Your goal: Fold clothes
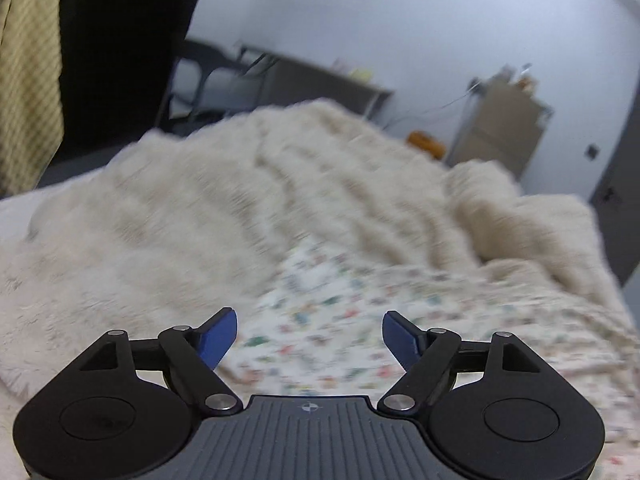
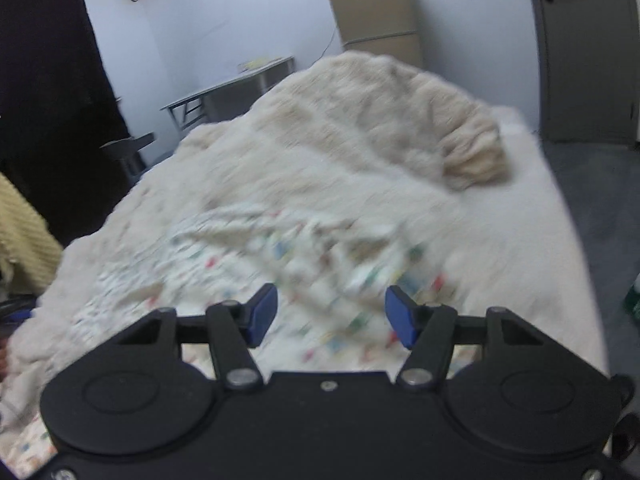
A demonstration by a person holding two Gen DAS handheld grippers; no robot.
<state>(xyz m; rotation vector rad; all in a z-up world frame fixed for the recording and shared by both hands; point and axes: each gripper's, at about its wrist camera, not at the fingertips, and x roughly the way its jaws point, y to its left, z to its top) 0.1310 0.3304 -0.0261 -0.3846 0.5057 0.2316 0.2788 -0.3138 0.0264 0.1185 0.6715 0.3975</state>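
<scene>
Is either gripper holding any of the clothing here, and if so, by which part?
Nothing is held. The left gripper and the right gripper both stand open above the patterned garment, with no cloth between their fingers.

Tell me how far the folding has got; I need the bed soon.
Done: nothing looks folded. The printed garment lies rumpled on the fluffy blanket, with creased ridges across it. In hand: nothing. The left gripper and right gripper are both open and empty above the cloth. Left: smoothing it flat and making every fold.
</scene>
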